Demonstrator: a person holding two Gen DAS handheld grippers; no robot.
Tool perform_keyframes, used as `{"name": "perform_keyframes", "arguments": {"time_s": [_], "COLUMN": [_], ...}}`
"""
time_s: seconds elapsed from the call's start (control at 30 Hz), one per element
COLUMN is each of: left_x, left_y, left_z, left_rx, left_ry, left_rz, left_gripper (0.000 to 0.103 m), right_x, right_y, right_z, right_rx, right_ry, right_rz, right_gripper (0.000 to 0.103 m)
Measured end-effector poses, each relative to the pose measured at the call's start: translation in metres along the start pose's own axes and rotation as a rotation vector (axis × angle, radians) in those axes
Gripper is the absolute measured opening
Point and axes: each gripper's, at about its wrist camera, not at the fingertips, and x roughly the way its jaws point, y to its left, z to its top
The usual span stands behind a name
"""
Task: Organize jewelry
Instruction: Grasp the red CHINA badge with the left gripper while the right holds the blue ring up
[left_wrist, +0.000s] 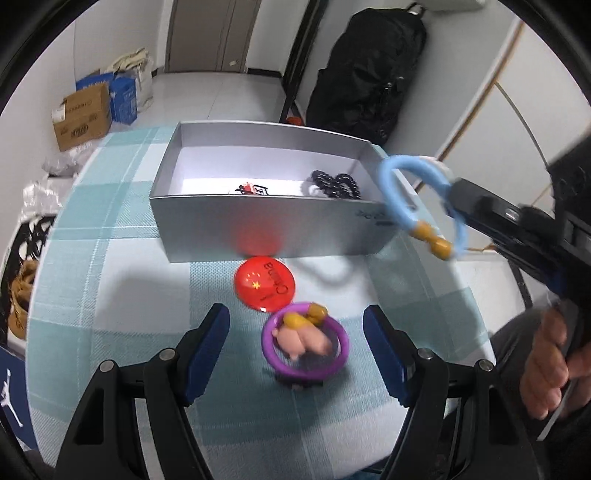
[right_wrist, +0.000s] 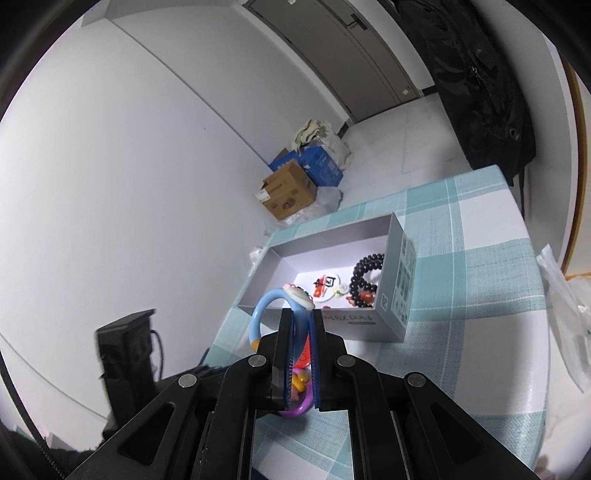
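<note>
Hiding part of the blue bracelet (right_wrist: 266, 307), the right gripper (right_wrist: 300, 354) pinches it.

Woven cloth tablecloth (left_wrist: 122, 236), matt grey cardboard box (left_wrist: 258, 225) — glossy red badge (left_wrist: 264, 284)

The right gripper (right_wrist: 302, 332) has its jaws closed on a light blue bracelet (right_wrist: 271, 308), whose loop rises above and to the left of the jaws, with a small pale charm (right_wrist: 298, 295) at its top. Beyond it, on the checked teal-and-white worktop (right_wrist: 480, 295), stands an open grey box (right_wrist: 397, 291). Inside lie a black bead bracelet (right_wrist: 364, 277) against the right wall and a red-and-white trinket (right_wrist: 325, 284) beside it. A purple ring (right_wrist: 295, 410) shows low between the jaws. Cardboard boxes (right_wrist: 288, 192) sit on the floor by the white wall
</note>
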Motion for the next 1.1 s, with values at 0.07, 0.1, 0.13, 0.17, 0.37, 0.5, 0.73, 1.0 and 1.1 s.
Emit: {"name": "perform_keyframes", "arguments": {"time_s": [0.07, 0.1, 0.13, 0.17, 0.37, 0.5, 0.73, 1.0, 1.1], "left_x": [0.006, 0.011, 0.014, 0.018, 0.033, 0.038, 0.037, 0.035, 0.031], "left_y": [0.006, 0.009, 0.011, 0.014, -0.001, -0.008, -0.01, -0.008, -0.006], "left_z": [0.005, 0.008, 0.011, 0.014, 0.028, 0.029, 0.024, 0.022, 0.021], "left_rx": [-0.039, -0.06, -0.074, -0.091, -0.04, 0.002, 0.069, 0.078, 0.061], "left_ry": [0.015, 0.029, 0.04, 0.054, 0.128, 0.167, 0.191, 0.193, 0.19], "left_rz": [-0.002, 0.007, 0.007, 0.016, 0.11, 0.187, 0.248, 0.232, 0.211], "left_gripper": [0.071, 0.071, 0.071, 0.071, 0.071, 0.06, 0.037, 0.037, 0.037], "right_x": [-0.002, -0.004, -0.005, -0.006, -0.01, -0.012, -0.013, -0.017, -0.017], "right_y": [0.0, 0.0, -0.001, -0.002, -0.01, -0.01, -0.009, -0.013, -0.014], "right_z": [0.001, 0.001, 0.001, 0.002, 0.006, 0.01, 0.015, 0.018, 0.017], "right_rx": [-0.001, 0.002, 0.004, 0.009, 0.04, 0.04, 0.04, 0.057, 0.064], "right_ry": [-0.008, -0.012, -0.015, -0.017, -0.023, -0.029, -0.036, -0.054, -0.057], "right_rz": [0.005, 0.009, 0.011, 0.01, 0.014, 0.021, 0.037, 0.035, 0.035], "right_gripper": [0.007, 0.007, 0.007, 0.007, 0.007, 0.007, 0.007, 0.007, 0.007]}}
